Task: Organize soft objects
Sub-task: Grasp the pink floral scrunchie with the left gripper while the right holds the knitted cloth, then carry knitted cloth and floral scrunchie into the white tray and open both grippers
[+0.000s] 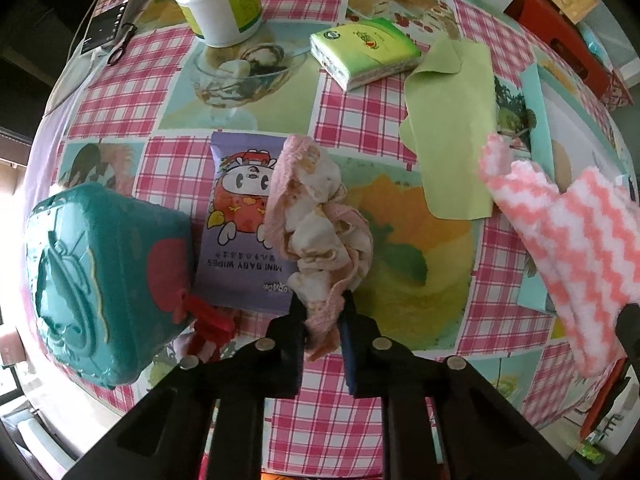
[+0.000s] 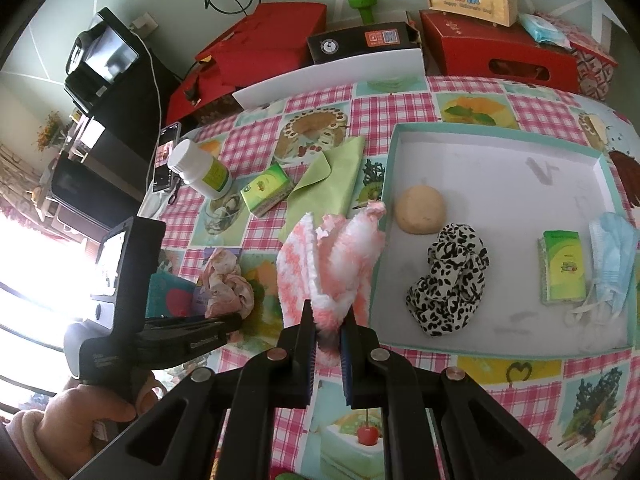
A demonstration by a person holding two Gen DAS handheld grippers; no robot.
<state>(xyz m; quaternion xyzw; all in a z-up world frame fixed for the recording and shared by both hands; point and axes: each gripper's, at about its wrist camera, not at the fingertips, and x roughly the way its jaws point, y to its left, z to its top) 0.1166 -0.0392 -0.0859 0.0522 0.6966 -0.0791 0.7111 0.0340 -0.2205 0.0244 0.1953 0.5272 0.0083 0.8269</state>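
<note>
**Both grips made, tray next**

My left gripper point(image 1: 322, 322) is clenched on the pink scrunchie point(image 1: 316, 216), my right gripper point(image 2: 328, 330) on the striped fuzzy sock point(image 2: 332, 264). Beyond my right jaws, slightly right, lies the tray point(image 2: 500, 136); I judge both need carrying there.

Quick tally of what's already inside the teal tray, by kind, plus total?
In the teal tray:
Beige sponge puff: 1
Leopard-print scrunchie: 1
Green tissue pack: 1
Blue face mask: 1
Total: 4
</note>
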